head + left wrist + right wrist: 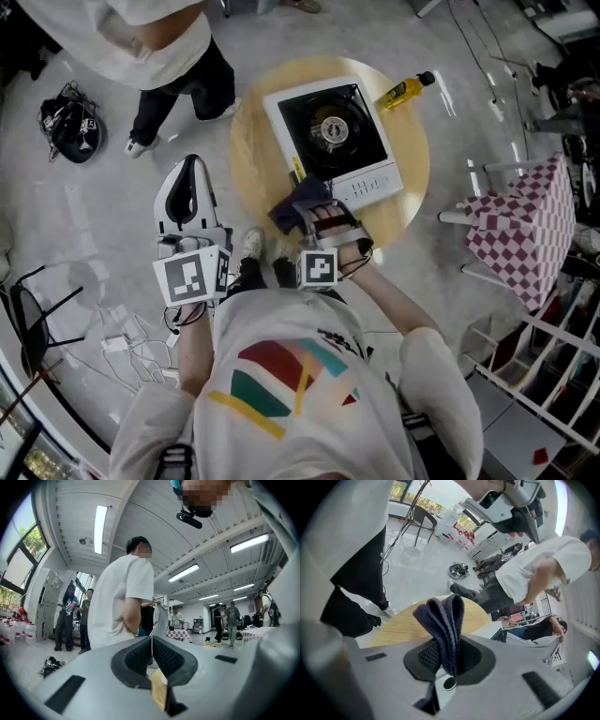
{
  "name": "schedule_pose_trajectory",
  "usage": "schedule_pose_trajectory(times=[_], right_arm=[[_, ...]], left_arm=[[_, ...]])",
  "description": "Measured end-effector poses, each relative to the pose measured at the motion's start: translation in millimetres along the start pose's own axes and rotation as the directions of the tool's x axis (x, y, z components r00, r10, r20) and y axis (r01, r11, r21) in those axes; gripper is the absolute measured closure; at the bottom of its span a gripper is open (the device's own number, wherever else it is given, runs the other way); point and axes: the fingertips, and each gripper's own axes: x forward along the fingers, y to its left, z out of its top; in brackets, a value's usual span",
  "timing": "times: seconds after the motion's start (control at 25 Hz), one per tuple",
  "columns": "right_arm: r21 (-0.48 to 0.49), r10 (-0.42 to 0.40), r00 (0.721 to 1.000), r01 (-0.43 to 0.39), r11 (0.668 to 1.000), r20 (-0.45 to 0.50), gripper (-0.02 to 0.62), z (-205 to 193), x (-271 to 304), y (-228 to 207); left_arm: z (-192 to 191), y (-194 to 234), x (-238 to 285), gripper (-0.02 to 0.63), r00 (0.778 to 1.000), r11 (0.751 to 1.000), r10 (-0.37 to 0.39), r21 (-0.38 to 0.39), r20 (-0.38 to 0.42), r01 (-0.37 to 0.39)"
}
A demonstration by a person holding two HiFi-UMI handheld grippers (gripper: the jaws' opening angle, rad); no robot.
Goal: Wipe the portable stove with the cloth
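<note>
The round wooden bench (251, 155) lay just ahead of me, with the portable stove (309, 112) sitting on it, black top plate to the far side and pale control strip (370, 185) toward me. My right claw (314, 214) hung at the stove's near left corner, clamped on the cloth (443, 620), a dark blue fold standing up from between the pads. I could not tell whether the cloth was touching the stove. My left claw (192, 173) was off the bench on my left, over the floor, its jaws pressed together on nothing.

I judged the step in hand to be laying the cloth on the stove for the first pass. The fold was narrow and bunched, so I reckoned the claw should tip forward until the loose cloth met the plate, not the jaw tips. That would give more contact and spare the surface a scrape. Overlapping strokes from the near edge outward seemed the right pattern. Pressure should be light, since the stove looked free to slide on the smooth wood. The idle left claw might steady the stove's near edge if it shifted.

The burner (330, 131) stood raised at the plate's middle, so I would work round it and not drag across. The yellow bottle (405, 91) lay just beside the stove's far right corner, so strokes that way needed to stop short.
</note>
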Motion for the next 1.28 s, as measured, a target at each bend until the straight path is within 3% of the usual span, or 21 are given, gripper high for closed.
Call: schedule_pose_trajectory(times=[0.44, 0.72, 0.92, 1.12, 1.28], right_arm=[[0.009, -0.007, 1.0, 0.007, 1.0, 0.021, 0.56, 8.2, -9.8, -19.0], [-0.008, -0.198, 0.98, 0.198, 0.98, -0.023, 0.558, 7.9, -28.8, -119.4], [-0.11, -0.314, 0.948, 0.307, 0.945, -0.053, 0.558, -11.8, -15.0, -200.0], [-0.246, -0.294, 0.955, 0.274, 0.93, -0.049, 0.56, -38.2, 26.8, -256.6], [-0.384, -0.234, 0.972, 0.215, 0.898, -0.005, 0.558, -43.7, 72.0, -276.2]], left_arm=[[4.0, 7.2, 11.1, 0.598, 0.999, 0.999, -0.026, -0.018, 0.019, 0.027], [17.5, 27.8, 16.3, 0.598, 0.997, 0.999, -0.042, -0.032, 0.066, 0.044], [19.3, 41.2, 23.7, 0.598, 0.997, 1.0, -0.019, -0.02, 0.069, 0.021], [17.5, 51.7, 34.8, 0.598, 0.997, 0.998, 0.057, -0.005, 0.056, -0.057], [5.1, 53.7, 41.3, 0.598, 0.99, 0.99, 0.141, -0.018, 0.014, -0.14]])
